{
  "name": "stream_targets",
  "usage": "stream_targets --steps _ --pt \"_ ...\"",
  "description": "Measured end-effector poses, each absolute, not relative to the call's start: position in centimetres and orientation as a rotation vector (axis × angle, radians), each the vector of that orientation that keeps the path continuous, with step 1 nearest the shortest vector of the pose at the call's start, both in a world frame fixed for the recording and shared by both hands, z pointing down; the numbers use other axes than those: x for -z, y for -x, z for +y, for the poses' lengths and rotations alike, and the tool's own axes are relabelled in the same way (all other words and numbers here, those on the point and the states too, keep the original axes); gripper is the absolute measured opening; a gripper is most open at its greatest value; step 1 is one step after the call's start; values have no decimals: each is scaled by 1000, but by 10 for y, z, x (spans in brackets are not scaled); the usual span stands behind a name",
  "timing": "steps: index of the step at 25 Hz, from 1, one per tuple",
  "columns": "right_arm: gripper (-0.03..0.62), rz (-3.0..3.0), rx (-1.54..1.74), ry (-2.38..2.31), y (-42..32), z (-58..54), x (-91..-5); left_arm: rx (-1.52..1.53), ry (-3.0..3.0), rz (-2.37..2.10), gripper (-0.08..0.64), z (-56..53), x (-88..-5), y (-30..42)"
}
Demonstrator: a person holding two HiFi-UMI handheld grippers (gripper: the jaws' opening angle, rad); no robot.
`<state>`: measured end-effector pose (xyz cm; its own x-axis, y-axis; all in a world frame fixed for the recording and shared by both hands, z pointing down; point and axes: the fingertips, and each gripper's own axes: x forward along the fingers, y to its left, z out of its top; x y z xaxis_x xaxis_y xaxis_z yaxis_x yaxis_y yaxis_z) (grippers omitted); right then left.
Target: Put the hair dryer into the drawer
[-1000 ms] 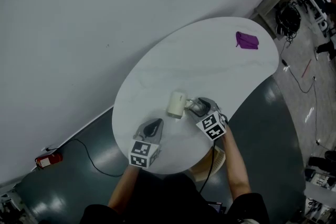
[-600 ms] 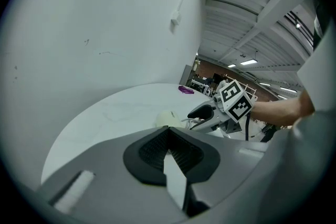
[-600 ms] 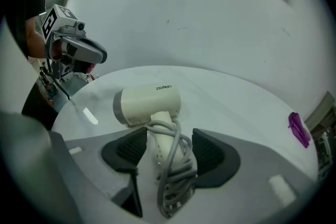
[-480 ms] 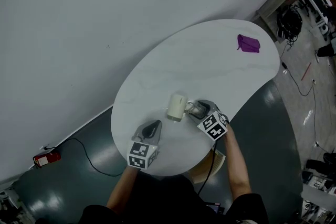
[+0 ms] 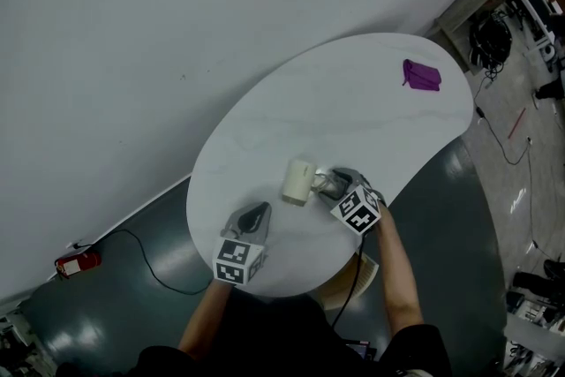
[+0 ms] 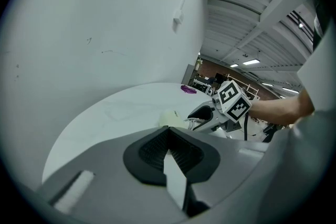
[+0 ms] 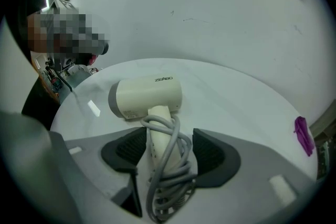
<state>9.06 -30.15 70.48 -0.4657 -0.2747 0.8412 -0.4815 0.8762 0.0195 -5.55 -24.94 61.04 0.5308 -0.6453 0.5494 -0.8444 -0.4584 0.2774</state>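
Our right gripper (image 7: 169,145) has just been opening its fingers; they stand apart around the cord-wrapped handle of the hair dryer (image 7: 148,96), which lies on the white desk (image 5: 353,101), probably to grasp it. Our left gripper (image 6: 169,134), fingers together, rests empty nearby.

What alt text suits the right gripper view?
A cream hair dryer lies on a white table, its cord-wrapped handle between the right gripper jaws, which have just been opening and stand clear of it. A purple cloth lies far right.
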Motion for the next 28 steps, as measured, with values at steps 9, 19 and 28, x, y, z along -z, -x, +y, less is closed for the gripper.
stream_targets --steps 9,19,28 --pt "267 -2000 -177 -478 -91 -307 -724 -498 -2238 -1253 5 -249 -613 64" --pt "267 -2003 -110 -530 -91 -309 -724 -505 -2235 -1250 5 -246 -615 62" --pt "267 -1985 -149 -504 -89 -309 -727 -510 -2227 -1231 5 -241 -615 61"
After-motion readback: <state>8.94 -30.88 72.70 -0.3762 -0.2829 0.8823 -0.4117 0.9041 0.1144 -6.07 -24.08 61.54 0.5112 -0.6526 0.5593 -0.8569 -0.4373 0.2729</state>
